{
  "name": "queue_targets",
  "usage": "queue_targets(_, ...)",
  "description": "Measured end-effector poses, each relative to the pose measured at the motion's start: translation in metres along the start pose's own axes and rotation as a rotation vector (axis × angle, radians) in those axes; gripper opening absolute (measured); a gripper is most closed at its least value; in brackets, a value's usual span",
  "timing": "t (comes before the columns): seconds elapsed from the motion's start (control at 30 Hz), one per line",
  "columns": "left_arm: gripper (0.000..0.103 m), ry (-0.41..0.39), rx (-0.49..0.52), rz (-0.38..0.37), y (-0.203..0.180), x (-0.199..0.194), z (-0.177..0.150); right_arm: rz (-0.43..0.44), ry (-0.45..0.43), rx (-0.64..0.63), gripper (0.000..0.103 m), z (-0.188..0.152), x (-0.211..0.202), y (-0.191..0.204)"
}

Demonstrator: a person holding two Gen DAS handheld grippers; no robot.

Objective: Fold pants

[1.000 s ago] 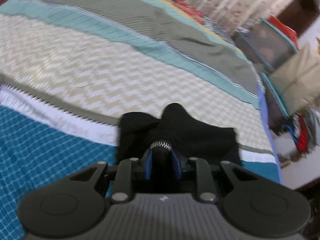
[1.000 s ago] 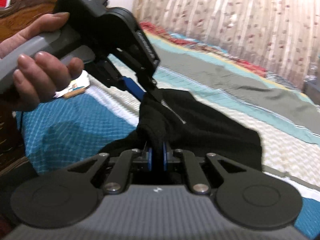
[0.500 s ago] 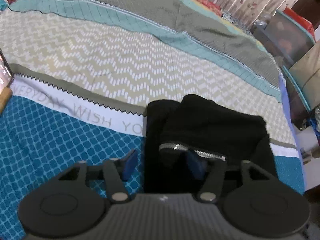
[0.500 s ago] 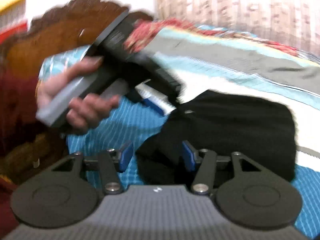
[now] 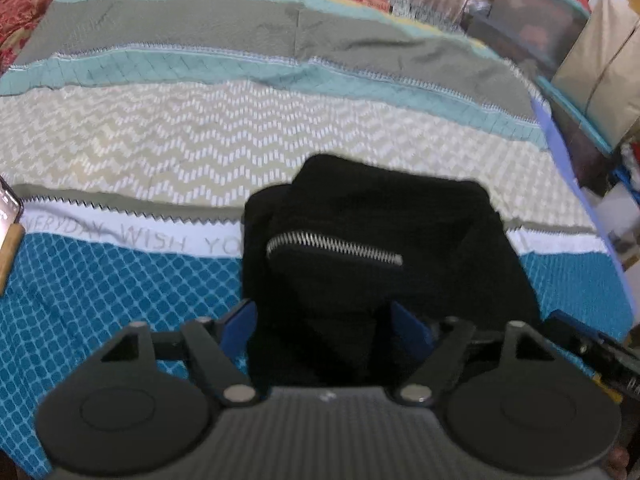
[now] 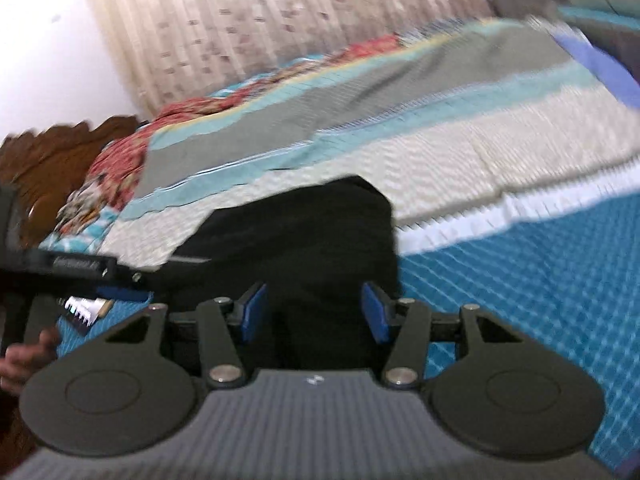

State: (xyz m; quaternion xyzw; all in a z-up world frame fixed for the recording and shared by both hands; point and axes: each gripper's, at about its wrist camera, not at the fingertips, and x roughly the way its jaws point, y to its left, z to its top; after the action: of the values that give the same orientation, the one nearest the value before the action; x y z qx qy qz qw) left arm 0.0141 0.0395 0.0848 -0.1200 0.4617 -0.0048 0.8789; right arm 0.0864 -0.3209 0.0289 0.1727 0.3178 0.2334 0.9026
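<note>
Left fingers: blue pads (image 5: 236, 326) of the left gripper (image 5: 326, 330) stand spread with the jaws closing; black cloth lies between them, but the pads do not press on it.
Right fingers: blue pads (image 6: 252, 316) of the right gripper (image 6: 314, 314) stand spread, the pants' near edge between them, not pinched.
Pants: black pants (image 5: 380, 240) lie in a folded bundle on the bedspread (image 5: 200, 136), straight ahead of both pairs of fingers and reaching in between them.
Zipper: a silver zipper (image 5: 334, 246) runs across the bundle's top, just beyond the left fingers.
Phone: a phone (image 5: 8, 208) lies far to the left of the left fingers, at the frame edge.
Other gripper: in the right wrist view the left gripper's dark body sits left of the right fingers, beside the bundle, with a hand (image 6: 24, 356) below it.
Blur: the right wrist view is smeared, so fine detail there cannot be told.
</note>
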Motion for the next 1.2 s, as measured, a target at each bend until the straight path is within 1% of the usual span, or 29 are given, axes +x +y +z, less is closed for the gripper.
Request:
queue_targets(0.03,0.038,0.024,-0.001,-0.016,0.0,0.006,-0.001,-0.005,0.017,0.04,0.055,-0.002,0.003,-0.005)
queue_targets(0.07,0.012,0.043,-0.012,-0.042,0.002,0.009,-0.002,-0.005,0.042,0.075,0.055,-0.003,0.007,-0.011)
queue_targets(0.1,0.009,0.053,-0.026,-0.058,0.003,0.011,-0.003,-0.001,0.07,0.105,0.05,-0.004,0.013,-0.015)
queue_targets(0.13,0.009,0.046,-0.031,-0.062,0.004,0.009,-0.003,0.004,0.095,0.121,0.04,-0.006,0.017,-0.014)
queue_targets(0.17,0.008,0.034,-0.029,-0.066,0.004,0.004,-0.003,0.022,0.121,0.116,0.012,-0.005,0.019,-0.01)
queue_targets(0.2,0.008,0.015,-0.03,-0.07,0.006,-0.003,-0.002,0.03,0.125,0.09,0.009,-0.005,0.017,-0.001)
queue_targets(0.27,0.007,-0.031,-0.038,-0.079,0.013,-0.02,0.001,0.041,0.106,0.0,0.008,-0.003,0.011,0.02)
queue_targets(0.37,0.007,-0.057,-0.093,-0.075,0.036,-0.034,0.003,0.112,0.1,-0.022,0.008,0.0,0.007,0.039)
queue_targets(0.43,0.008,-0.022,-0.126,-0.054,0.047,-0.026,-0.002,0.122,0.112,-0.034,0.009,-0.005,0.011,0.047)
queue_targets(0.47,0.009,0.015,-0.133,-0.04,0.049,-0.016,-0.006,0.106,0.124,-0.041,0.01,-0.009,0.016,0.049)
queue_targets(0.5,0.015,0.051,-0.123,-0.023,0.047,-0.004,-0.011,0.068,0.148,-0.046,0.013,-0.014,0.023,0.051)
queue_targets(0.53,0.019,0.073,-0.112,0.002,0.045,0.006,-0.016,0.032,0.174,-0.052,0.014,-0.018,0.031,0.05)
queue_targets(0.57,0.026,0.085,-0.108,0.044,0.041,0.015,-0.021,0.006,0.207,-0.058,0.014,-0.024,0.037,0.049)
queue_targets(0.6,0.028,0.083,-0.101,0.078,0.038,0.019,-0.025,-0.003,0.228,-0.055,0.014,-0.026,0.04,0.048)
queue_targets(0.67,0.03,0.066,-0.07,0.112,0.031,0.018,-0.026,0.012,0.214,-0.046,0.014,-0.028,0.032,0.047)
queue_targets(0.73,0.041,0.055,-0.049,0.143,0.028,0.014,-0.024,0.028,0.172,-0.061,0.015,-0.026,0.02,0.047)
queue_targets(0.77,0.048,0.05,-0.049,0.156,0.029,0.011,-0.022,0.03,0.149,-0.061,0.018,-0.023,0.014,0.047)
queue_targets(0.8,0.051,0.046,-0.053,0.163,0.031,0.009,-0.021,0.033,0.132,-0.055,0.023,-0.022,0.01,0.044)
queue_targets(0.87,0.053,0.046,-0.068,0.16,0.034,0.007,-0.021,0.034,0.103,-0.034,0.025,-0.016,0.008,0.039)
queue_targets(0.97,0.055,0.046,-0.066,0.171,0.036,0.006,-0.021,0.037,0.07,-0.024,0.025,-0.001,0.007,0.036)
queue_targets(1.1,0.055,0.047,-0.067,0.182,0.033,0.006,-0.021,0.03,0.041,-0.104,0.025,0.024,0.024,0.047)
queue_targets(1.2,0.055,0.045,-0.052,0.196,0.031,0.007,-0.021,0.049,0.049,-0.127,0.025,0.042,0.045,0.055)
